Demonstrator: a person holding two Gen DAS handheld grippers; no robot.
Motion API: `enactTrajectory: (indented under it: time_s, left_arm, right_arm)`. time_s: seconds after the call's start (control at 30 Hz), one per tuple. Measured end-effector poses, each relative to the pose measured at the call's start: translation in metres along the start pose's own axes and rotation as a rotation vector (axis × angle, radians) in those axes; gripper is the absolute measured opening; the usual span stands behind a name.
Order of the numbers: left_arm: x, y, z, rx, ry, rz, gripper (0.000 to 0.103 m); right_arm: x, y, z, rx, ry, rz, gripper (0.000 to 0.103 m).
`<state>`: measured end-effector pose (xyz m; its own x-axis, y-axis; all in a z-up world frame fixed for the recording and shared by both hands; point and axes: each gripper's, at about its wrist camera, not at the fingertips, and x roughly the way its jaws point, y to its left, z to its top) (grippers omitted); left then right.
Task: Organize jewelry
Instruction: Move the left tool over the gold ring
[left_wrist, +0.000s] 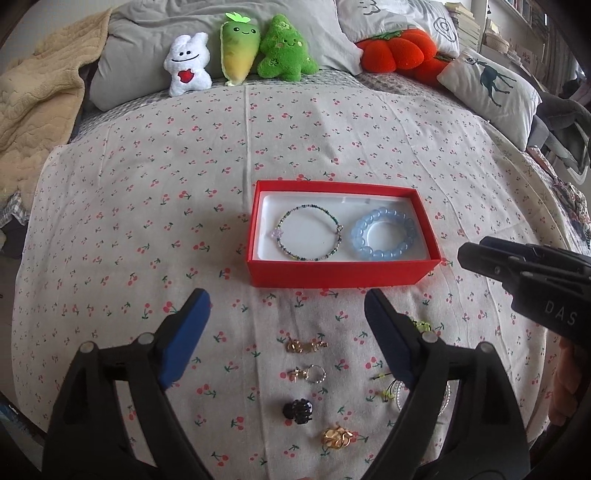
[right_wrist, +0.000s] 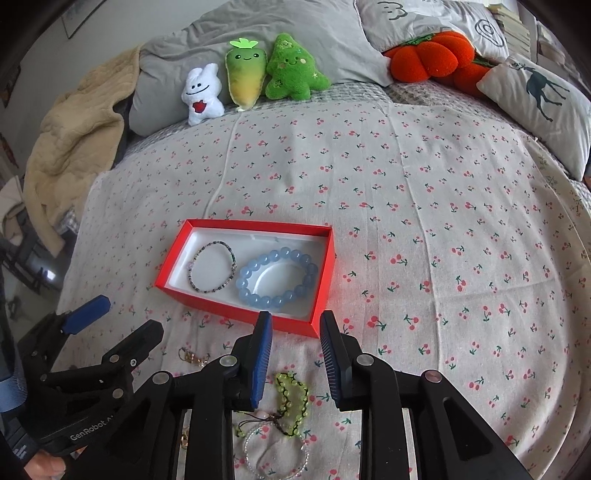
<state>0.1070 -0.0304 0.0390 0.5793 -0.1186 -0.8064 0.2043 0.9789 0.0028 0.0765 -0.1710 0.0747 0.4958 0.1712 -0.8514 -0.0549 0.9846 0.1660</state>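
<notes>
A red box (left_wrist: 343, 275) with a white lining lies on the cherry-print bedspread and holds a thin beaded bracelet (left_wrist: 309, 233) and a blue bead bracelet (left_wrist: 384, 233). It also shows in the right wrist view (right_wrist: 236, 314). My left gripper (left_wrist: 286, 319) is open and empty above gold earrings (left_wrist: 306, 346), a ring pair (left_wrist: 308, 373), a black clip (left_wrist: 298, 410) and a gold piece (left_wrist: 337, 437). My right gripper (right_wrist: 295, 354) is open and empty above a green bead bracelet (right_wrist: 291, 395) and a clear bead bracelet (right_wrist: 275, 450), just in front of the box.
Three plush toys (left_wrist: 240, 51) and grey pillows (left_wrist: 155, 62) line the head of the bed. An orange cushion (left_wrist: 399, 50) and a deer pillow (left_wrist: 491, 92) lie at the back right. A beige blanket (left_wrist: 37, 96) is at the left.
</notes>
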Motion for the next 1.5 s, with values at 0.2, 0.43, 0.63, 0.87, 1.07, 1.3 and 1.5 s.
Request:
enactTrajectory:
  time_s: [0.2,0.43,0.63,0.87,1.07,1.3,1.5]
  left_arm:
    - [-0.004,0.006,-0.018,0.019,0.030,0.016,0.089]
    - [-0.004,0.012,-0.036,0.041,0.058,0.028,0.089]
    - [0.003,0.017,-0.054,0.061,0.103,0.033,0.090]
    - [0.013,0.028,-0.070,0.046,0.158,0.030,0.090]
    - [0.018,0.040,-0.081,0.033,0.200,-0.008,0.090]
    - [0.022,0.042,-0.092,0.056,0.225,-0.051,0.090]
    - [0.016,0.040,-0.097,0.072,0.220,-0.085,0.090]
  right_arm:
    - [-0.008,0.003,-0.014,-0.020,-0.009,0.017,0.071]
    - [-0.005,0.001,-0.033,-0.049,0.023,0.018,0.076]
    - [0.004,-0.005,-0.050,-0.065,0.061,0.000,0.078]
    - [0.019,-0.008,-0.072,-0.111,0.118,-0.041,0.078]
    - [0.030,-0.013,-0.086,-0.100,0.178,-0.033,0.078]
    - [0.039,-0.016,-0.091,-0.083,0.223,-0.047,0.078]
    - [0.043,-0.011,-0.096,-0.103,0.248,-0.047,0.078]
